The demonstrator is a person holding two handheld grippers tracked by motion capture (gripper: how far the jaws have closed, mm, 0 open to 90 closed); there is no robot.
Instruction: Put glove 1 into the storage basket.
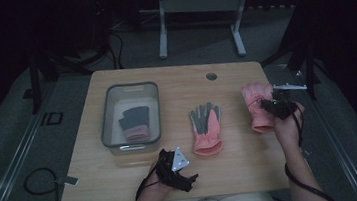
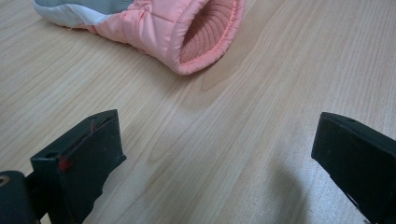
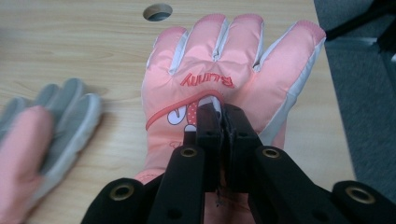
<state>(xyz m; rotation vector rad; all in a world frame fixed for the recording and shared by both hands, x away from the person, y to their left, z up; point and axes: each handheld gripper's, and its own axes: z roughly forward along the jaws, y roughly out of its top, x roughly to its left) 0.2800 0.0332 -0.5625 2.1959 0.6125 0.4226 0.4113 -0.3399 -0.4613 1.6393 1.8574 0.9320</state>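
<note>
My right gripper [image 3: 223, 119] hid the middle of the pink glove [image 3: 233, 70] it pinched, covering part of the cartoon print and the cuff below my jaws. To its left, the second glove [image 3: 42, 135] was blurred and ran off the picture's edge. Ahead of my left gripper [image 2: 215, 158], that glove's fingers were cut off at the top. In the tub [image 1: 109, 119], the dark glove [image 1: 133, 123] was too dim to read.

High view dim, dark surroundings; gripper views brighter, near objects soft-focused.
</note>
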